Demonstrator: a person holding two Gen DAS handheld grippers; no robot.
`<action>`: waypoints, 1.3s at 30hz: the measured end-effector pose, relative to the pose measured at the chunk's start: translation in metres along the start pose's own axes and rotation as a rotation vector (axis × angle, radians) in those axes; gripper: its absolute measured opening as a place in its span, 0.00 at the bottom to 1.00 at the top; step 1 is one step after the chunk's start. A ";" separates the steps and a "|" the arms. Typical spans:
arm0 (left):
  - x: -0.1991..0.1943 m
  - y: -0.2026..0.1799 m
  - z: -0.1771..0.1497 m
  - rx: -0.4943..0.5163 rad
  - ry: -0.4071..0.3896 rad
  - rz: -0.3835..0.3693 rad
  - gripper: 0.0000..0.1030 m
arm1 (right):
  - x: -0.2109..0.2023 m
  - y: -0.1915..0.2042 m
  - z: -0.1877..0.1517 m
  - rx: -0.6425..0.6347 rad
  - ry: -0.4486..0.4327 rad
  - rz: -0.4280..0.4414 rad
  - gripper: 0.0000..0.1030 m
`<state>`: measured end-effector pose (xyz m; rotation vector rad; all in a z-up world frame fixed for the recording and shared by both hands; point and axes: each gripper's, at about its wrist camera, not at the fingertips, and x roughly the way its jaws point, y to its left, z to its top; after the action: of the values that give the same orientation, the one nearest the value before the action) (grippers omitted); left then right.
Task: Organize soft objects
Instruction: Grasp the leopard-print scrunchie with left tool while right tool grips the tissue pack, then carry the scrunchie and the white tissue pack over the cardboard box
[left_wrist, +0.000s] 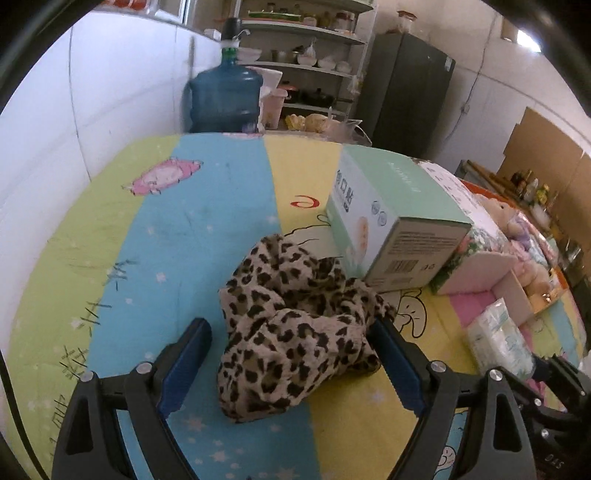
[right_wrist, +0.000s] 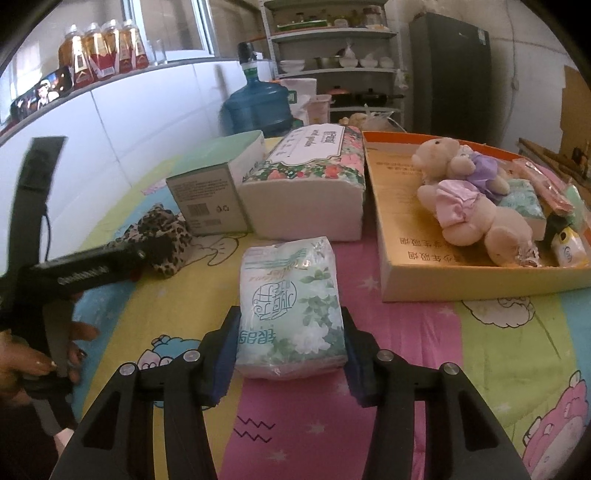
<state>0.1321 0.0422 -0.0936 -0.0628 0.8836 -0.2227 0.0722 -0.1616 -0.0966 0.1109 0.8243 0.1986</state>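
Note:
A crumpled leopard-print cloth (left_wrist: 295, 328) lies on the colourful mat between the fingers of my left gripper (left_wrist: 291, 332), which is open around it; the right finger touches the cloth. The cloth also shows in the right wrist view (right_wrist: 162, 236). My right gripper (right_wrist: 290, 328) is shut on a green-and-white tissue pack (right_wrist: 291, 306), which also shows in the left wrist view (left_wrist: 498, 343). A cardboard tray (right_wrist: 391, 236) at the right holds a plush bear (right_wrist: 469, 199) and several soft packs.
A mint-green box (left_wrist: 391, 218) and a floral tissue pack (right_wrist: 306, 184) stand behind the cloth. A blue water jug (left_wrist: 225, 96), shelves and a dark fridge are beyond the table. A white wall runs along the left.

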 end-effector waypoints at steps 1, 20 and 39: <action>0.000 -0.001 0.000 0.001 0.000 -0.004 0.84 | 0.001 0.000 0.000 0.001 0.000 0.001 0.49; -0.033 0.012 -0.014 -0.123 -0.101 -0.029 0.23 | -0.012 -0.003 -0.006 0.008 -0.023 0.018 0.49; -0.084 -0.010 -0.019 -0.102 -0.208 -0.006 0.23 | -0.048 0.002 -0.002 -0.021 -0.102 0.037 0.49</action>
<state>0.0641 0.0519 -0.0402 -0.1802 0.6871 -0.1727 0.0388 -0.1706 -0.0630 0.1158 0.7189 0.2346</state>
